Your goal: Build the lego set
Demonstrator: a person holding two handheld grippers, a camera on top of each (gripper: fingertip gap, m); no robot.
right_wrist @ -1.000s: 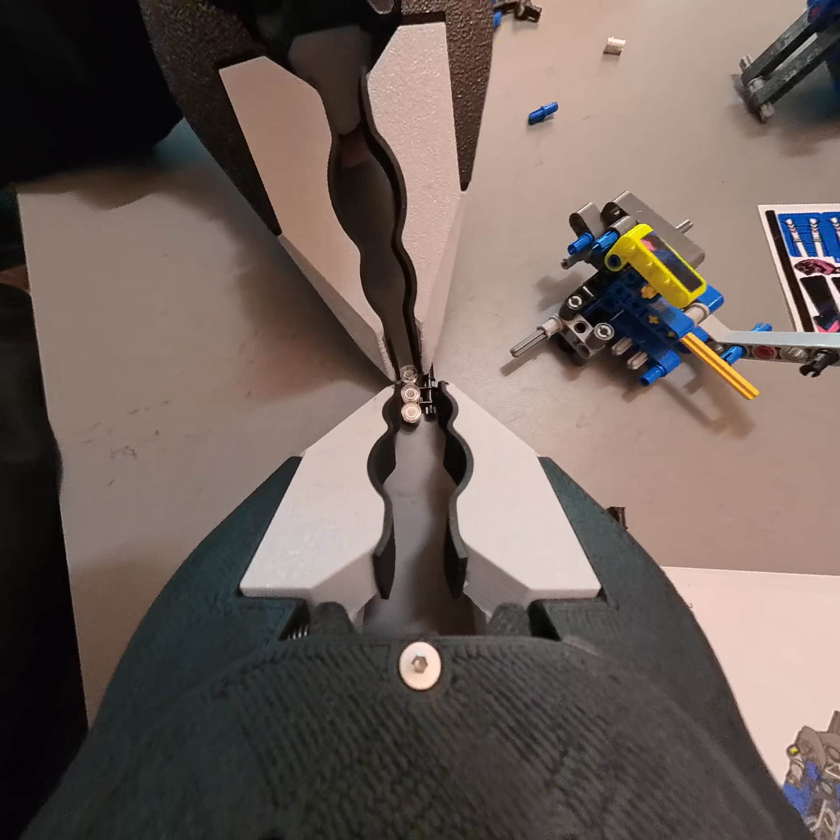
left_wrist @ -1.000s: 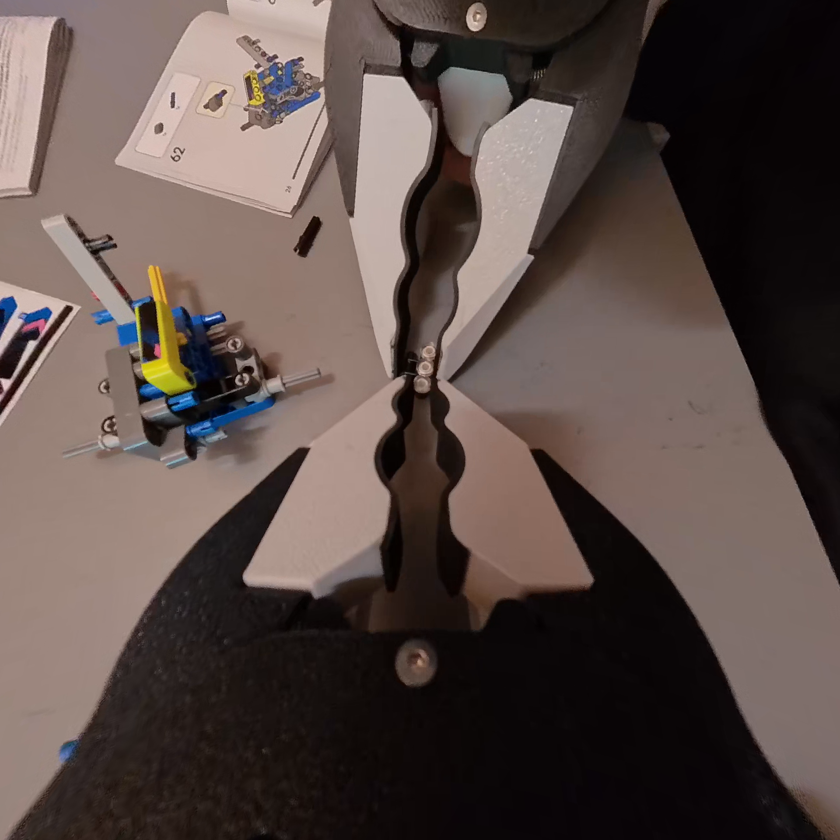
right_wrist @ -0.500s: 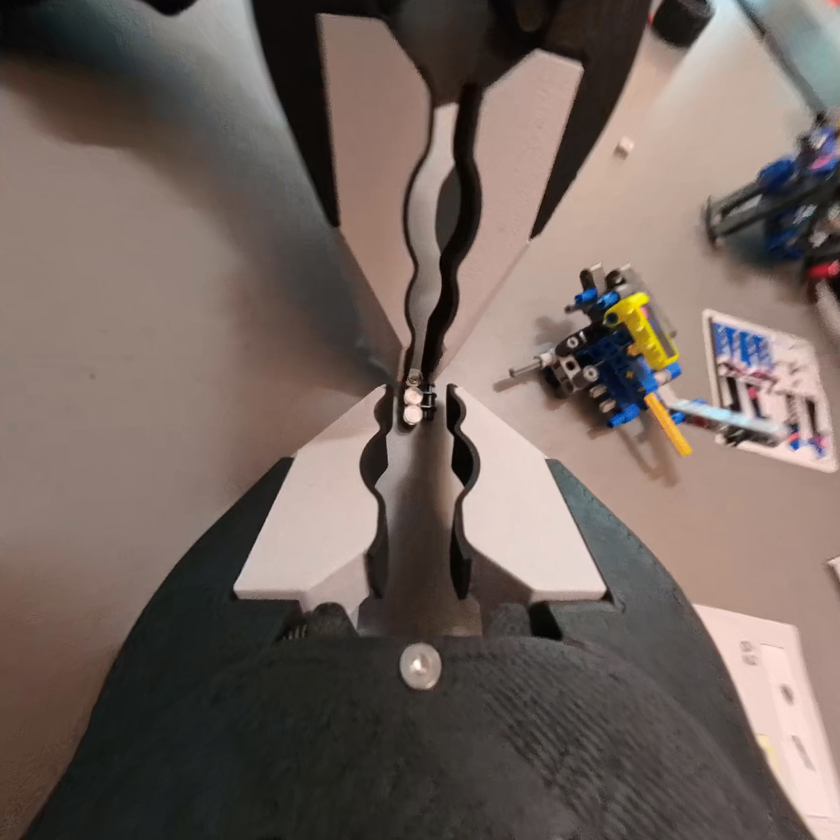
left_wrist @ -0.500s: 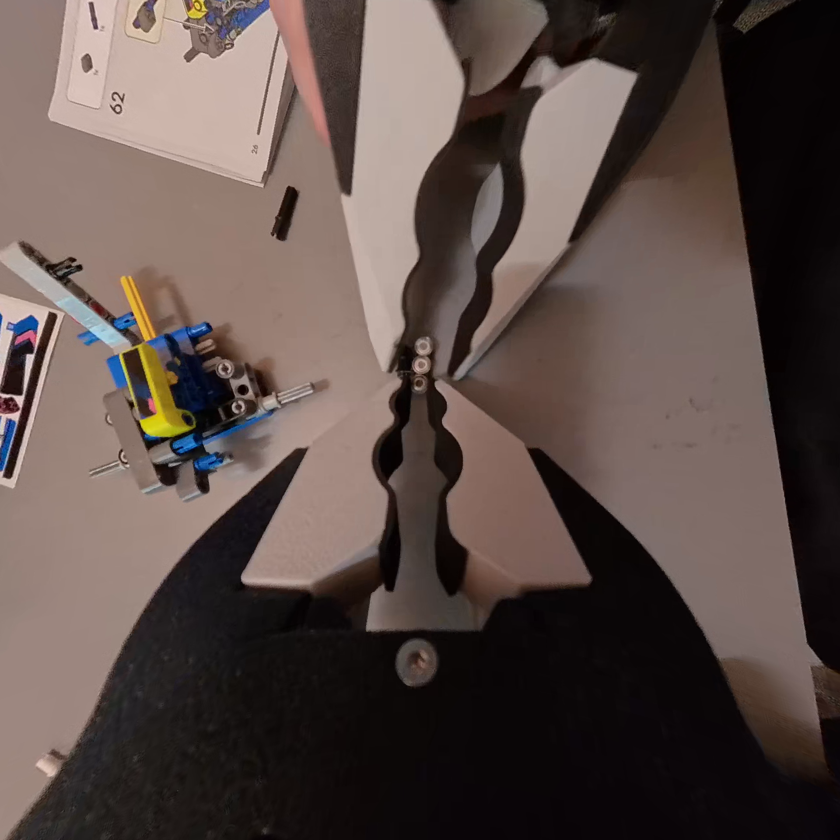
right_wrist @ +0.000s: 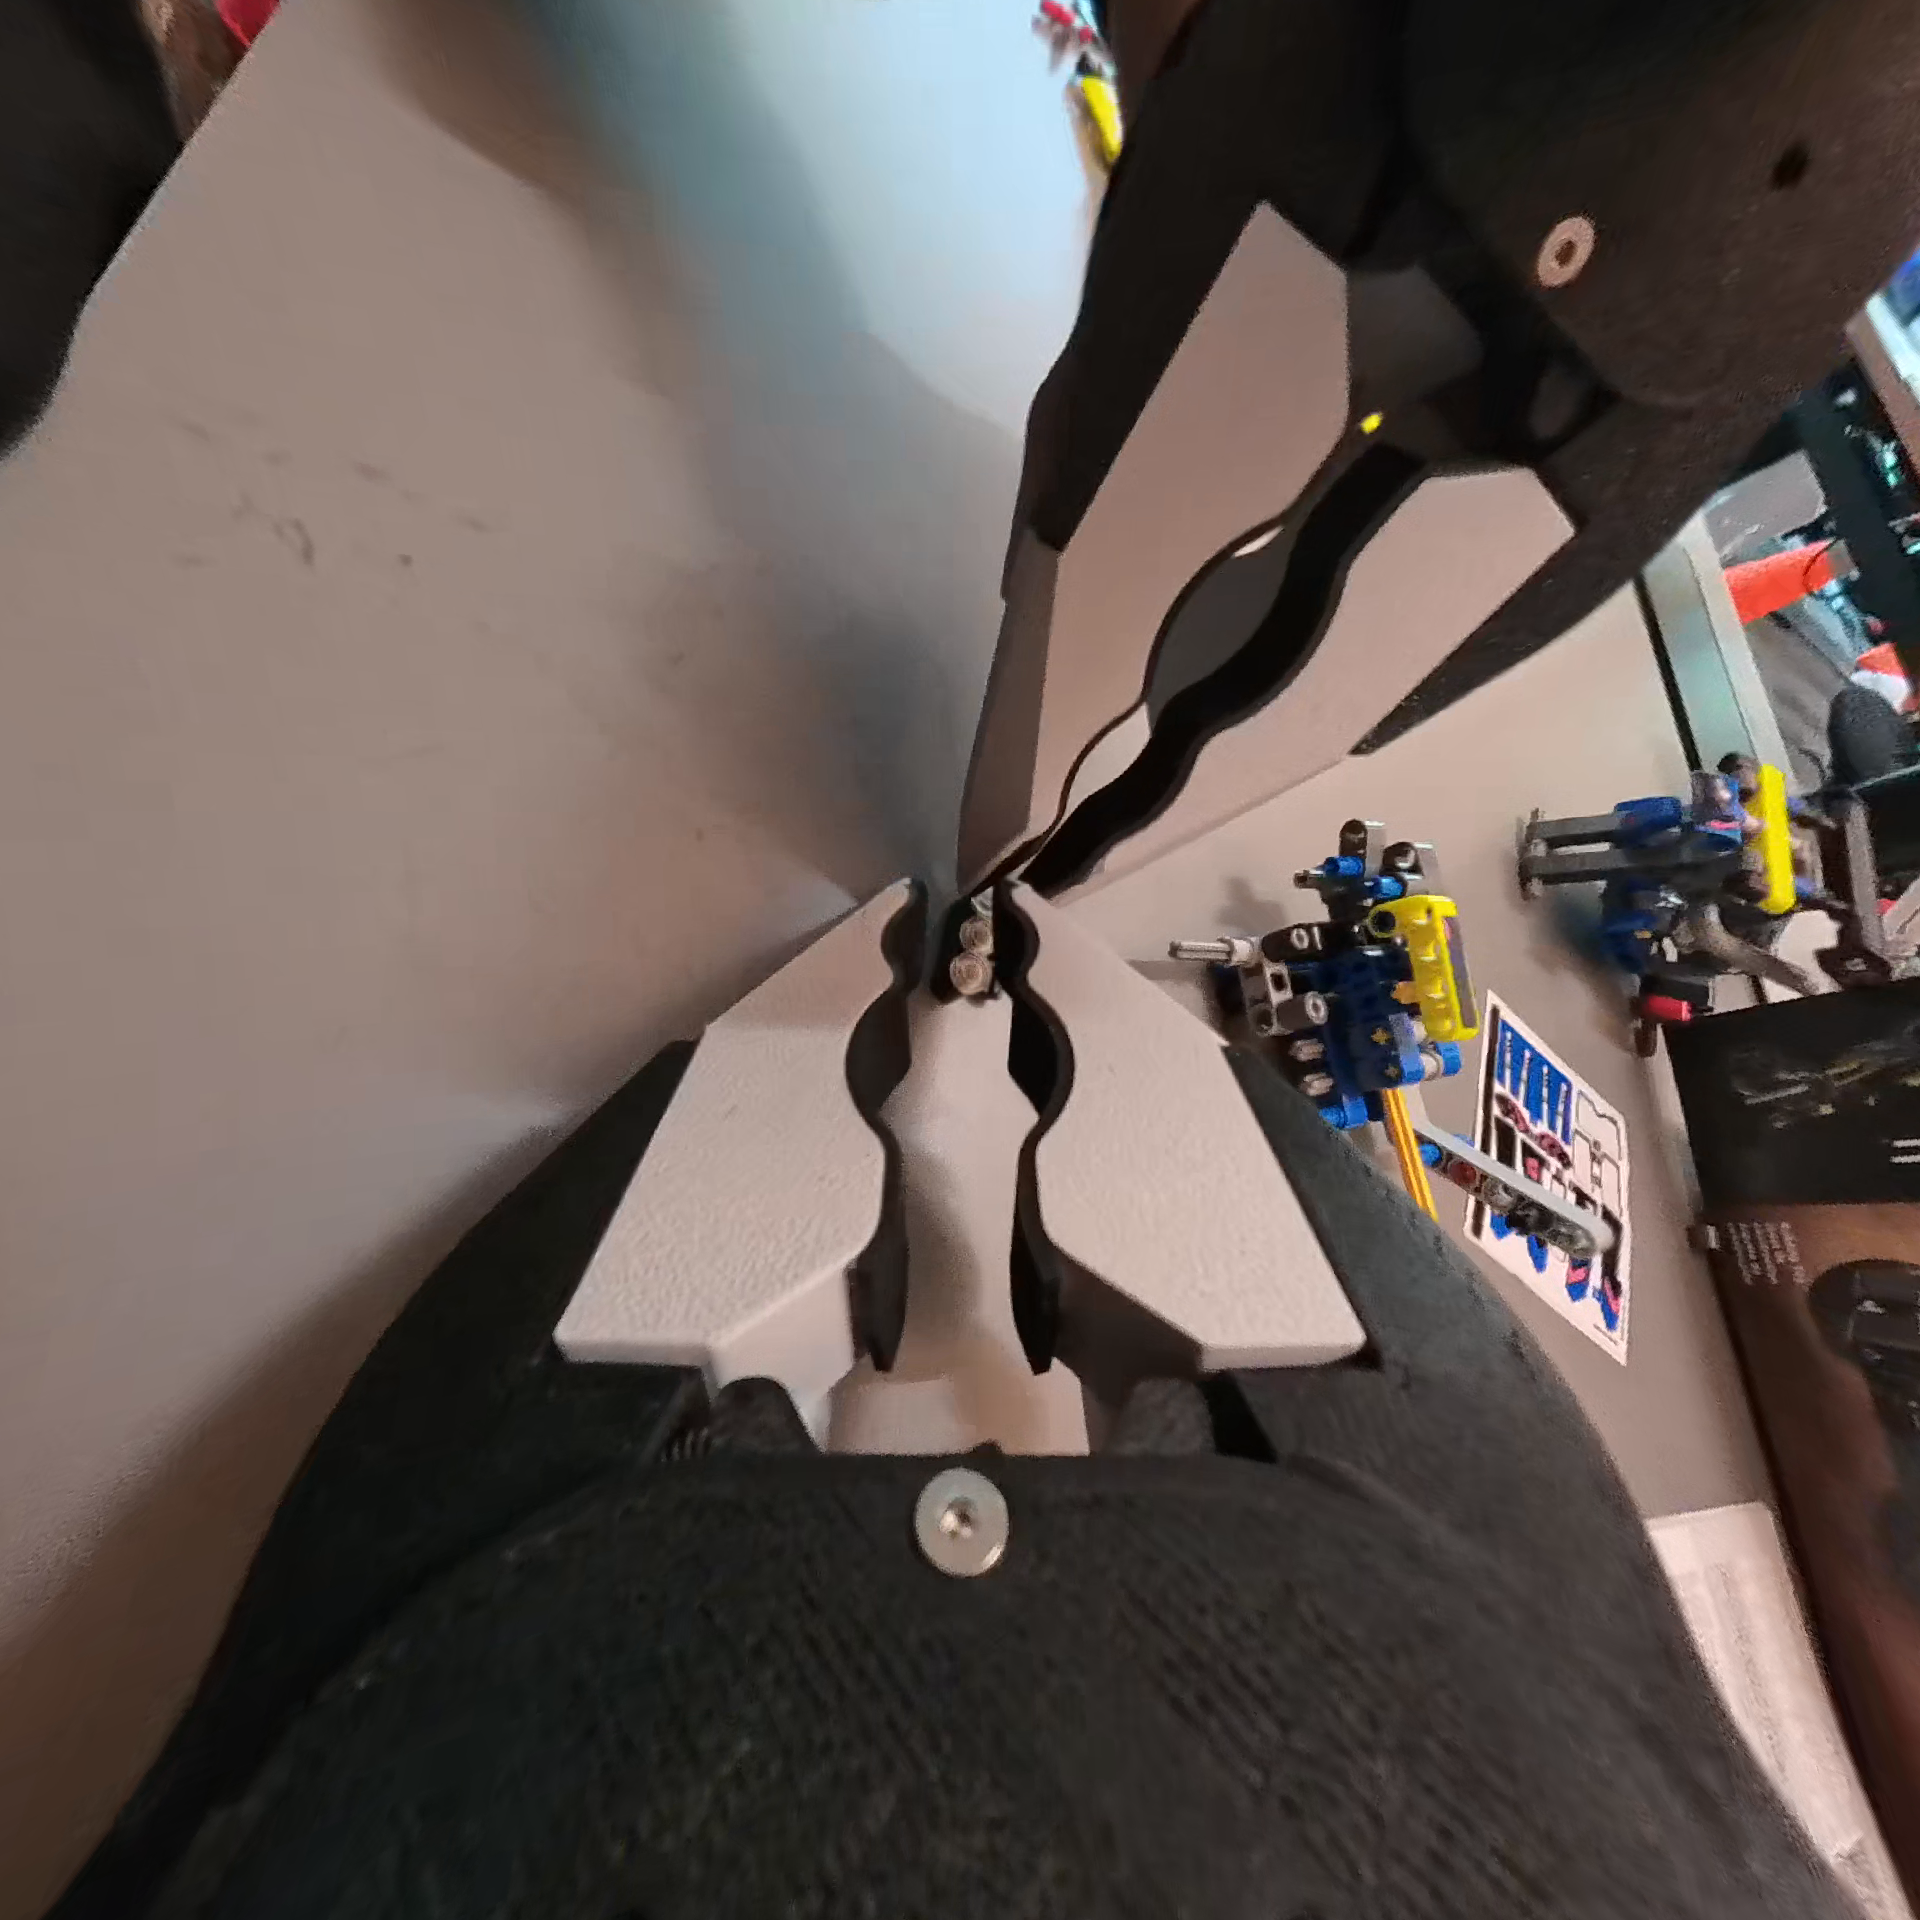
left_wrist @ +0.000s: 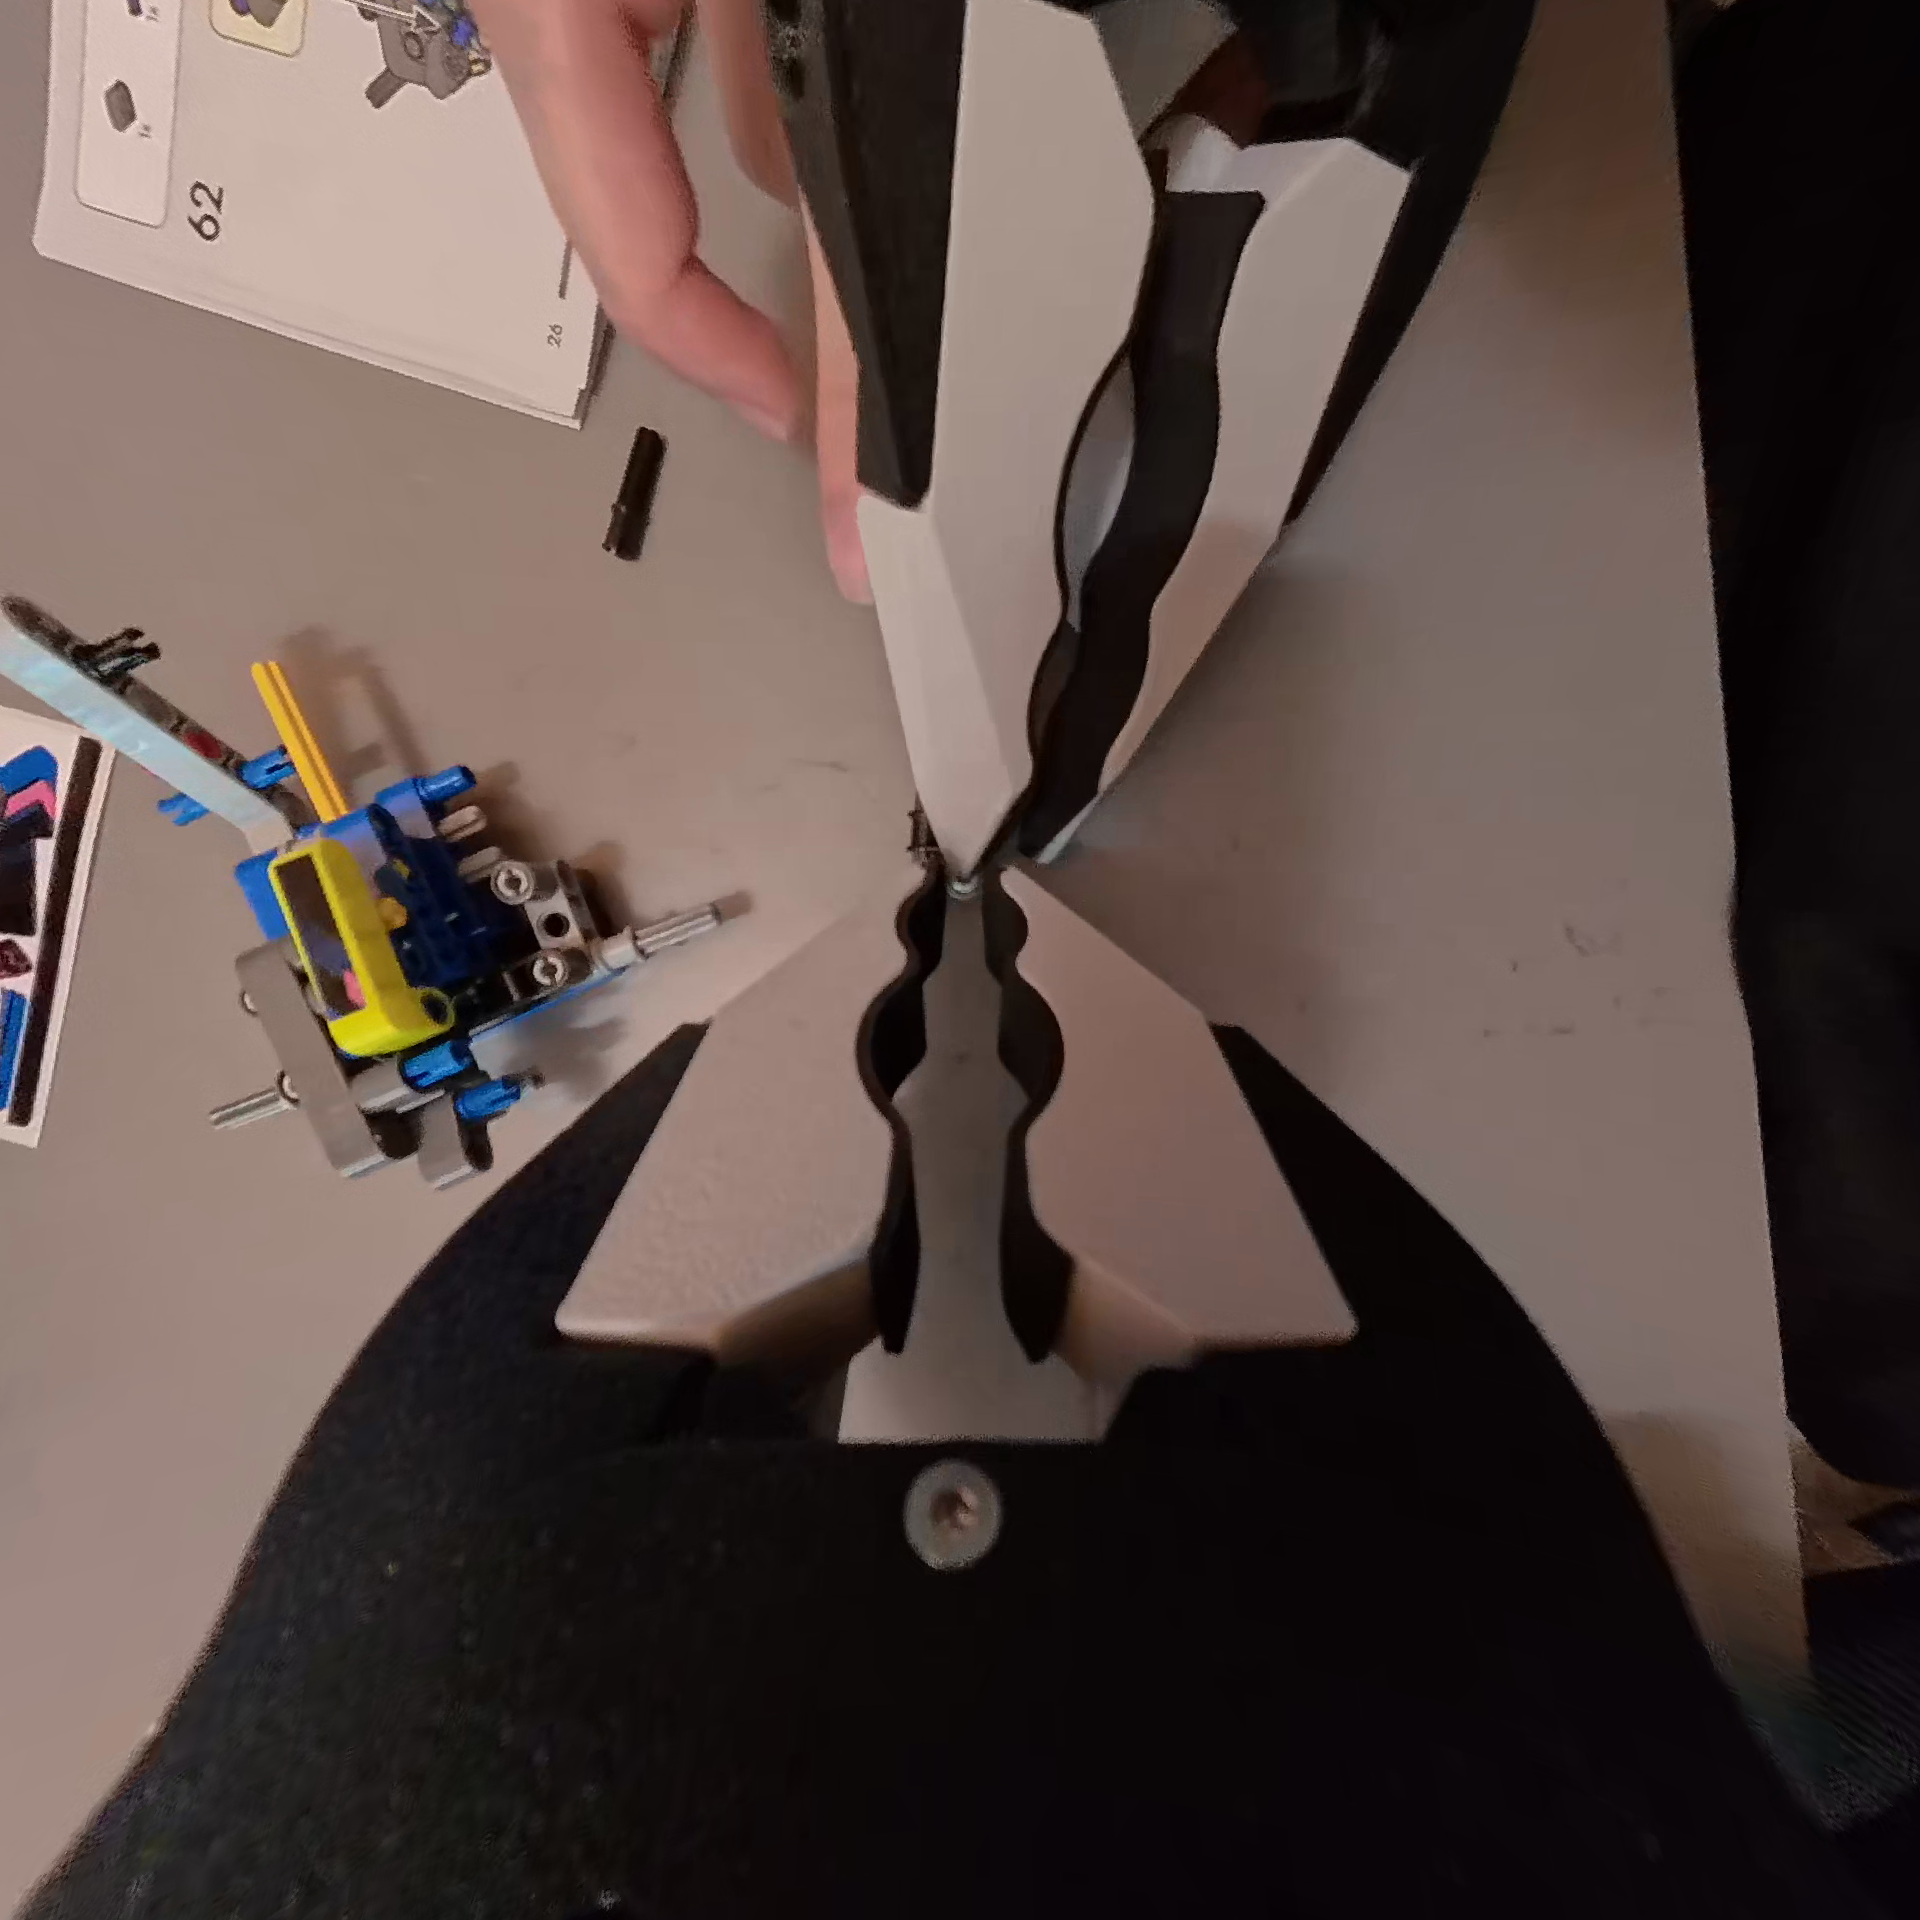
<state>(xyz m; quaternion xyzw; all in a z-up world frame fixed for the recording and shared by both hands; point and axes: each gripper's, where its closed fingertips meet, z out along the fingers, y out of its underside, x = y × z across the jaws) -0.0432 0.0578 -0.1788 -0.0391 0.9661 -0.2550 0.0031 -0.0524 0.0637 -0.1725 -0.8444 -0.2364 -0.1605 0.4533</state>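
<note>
A small grey lego beam with holes [left_wrist: 964, 885] sits where the two grippers meet tip to tip above the grey table [left_wrist: 1403, 831]. My left gripper [left_wrist: 963, 896] is shut on one end of it. In the right wrist view the beam [right_wrist: 971, 961] lies between the fingertips of my right gripper [right_wrist: 964, 914], which is shut on it. A black pin sticks out at the beam's side. The blue, yellow and grey lego subassembly [left_wrist: 416, 935] lies on the table to the left, also in the right wrist view [right_wrist: 1351, 997].
An open instruction booklet [left_wrist: 312, 177] lies at the far left, a loose black pin [left_wrist: 634, 494] near it. A hand [left_wrist: 665, 208] holds the right gripper. A sticker sheet [right_wrist: 1548, 1164], a second lego build [right_wrist: 1704, 862] and a dark box [right_wrist: 1818, 1122] lie to the right. My two grippers' fingertips are within a few centimetres of each other.
Both grippers have stayed tip to tip on the beam while tilting and turning. The right gripper has swung over, and the hand that holds it has come into the left wrist view.
</note>
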